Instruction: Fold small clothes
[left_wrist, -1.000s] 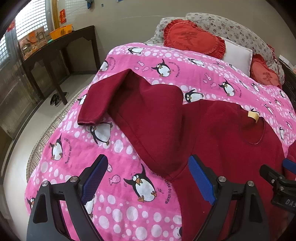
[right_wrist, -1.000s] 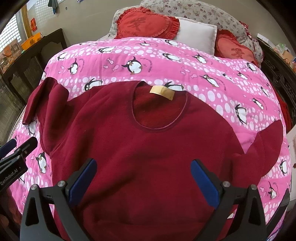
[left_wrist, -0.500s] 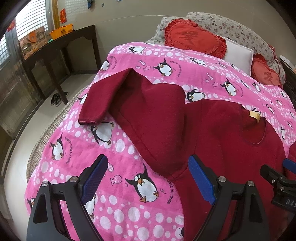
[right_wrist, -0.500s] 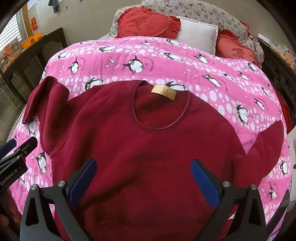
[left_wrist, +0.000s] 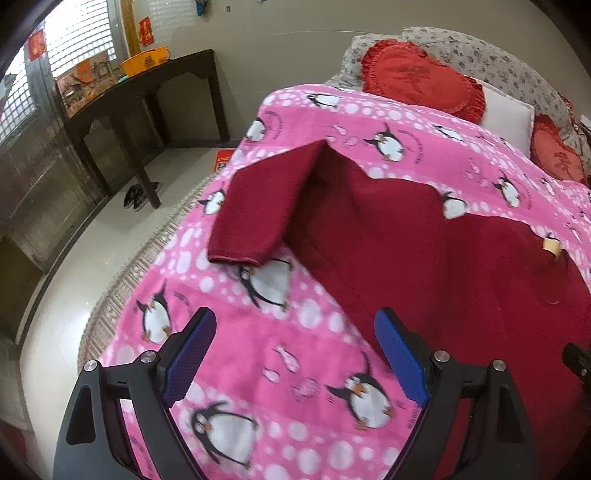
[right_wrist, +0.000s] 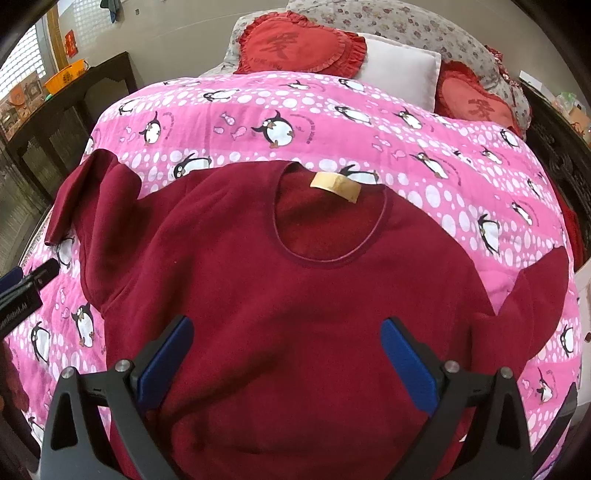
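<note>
A dark red sweater (right_wrist: 295, 295) lies spread flat on the pink penguin blanket (right_wrist: 332, 122), neckline away from me, with a tan label (right_wrist: 335, 186) at the collar. Its left sleeve (left_wrist: 258, 206) is bent, the cuff lying on the blanket; the right sleeve (right_wrist: 535, 299) angles off to the right. My left gripper (left_wrist: 295, 354) is open over bare blanket, just left of the sweater's (left_wrist: 424, 258) side edge. My right gripper (right_wrist: 286, 354) is open above the sweater's chest, holding nothing. The left gripper's tip (right_wrist: 26, 291) shows at the left edge of the right wrist view.
Red heart cushions (right_wrist: 299, 46) and a white pillow (right_wrist: 402, 70) sit at the bed's head. A dark wooden table (left_wrist: 147, 92) with an orange basin (left_wrist: 146, 62) stands left of the bed, shoes (left_wrist: 138, 194) under it. A woven rug (left_wrist: 147, 266) edges the floor.
My left gripper has swung left, off the sweater's edge and over bare blanket, nearer the sleeve cuff. The right gripper has drawn slightly back. Both stay open.
</note>
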